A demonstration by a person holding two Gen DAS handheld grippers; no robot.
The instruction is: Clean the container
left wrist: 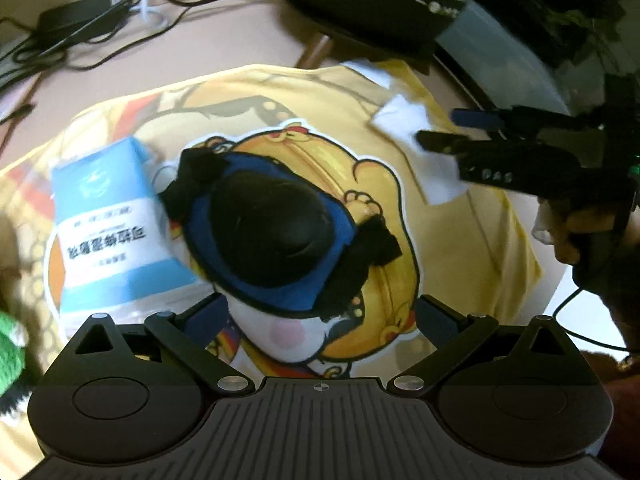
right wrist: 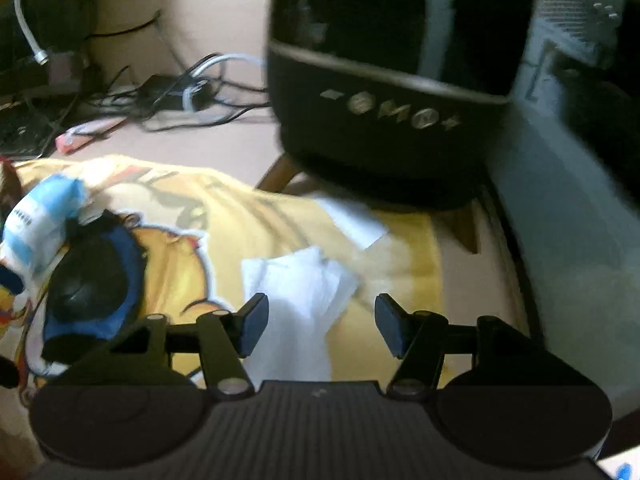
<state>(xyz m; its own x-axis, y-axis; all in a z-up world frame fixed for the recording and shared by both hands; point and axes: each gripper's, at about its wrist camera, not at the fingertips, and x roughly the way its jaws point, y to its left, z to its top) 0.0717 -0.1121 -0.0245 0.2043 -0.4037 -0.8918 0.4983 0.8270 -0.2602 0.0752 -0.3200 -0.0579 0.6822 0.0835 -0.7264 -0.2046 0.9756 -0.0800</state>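
Black rounded case w/ blue rim [left wrist: 272, 224] lies near the middle of the yellow printed cloth [left wrist: 460, 280], black straps sticking out at both ends; its exact make is hard to tell thru the blur; left gripper [left wrist: 320, 316] hangs over it from the near side, fingers spread wide w/ nothing between the pads, the case just beyond the tips; blue-and-white tissue pack [left wrist: 108, 224] lies touching the case's left side, toward the cloth's left edge; white tissue [right wrist: 296, 292] lies crumpled toward the cloth's far right corner, well apart from the case; right gripper [right wrist: 322, 326] sits over that tissue, fingers apart, pads not pressing on it, tissue showing in the gap; in the left wrist view a hand [left wrist: 576, 232] holds that gripper at the right edge; black round appliance on wooden legs [right wrist: 384, 112] stands beyond the cloth's far edge; tangle of black and white cables [left wrist: 100, 16] lies on the beige surface [left wrist: 240, 40] at far left; something green and knitted [left wrist: 10, 344] shows at the left edge, too cropped to tell.
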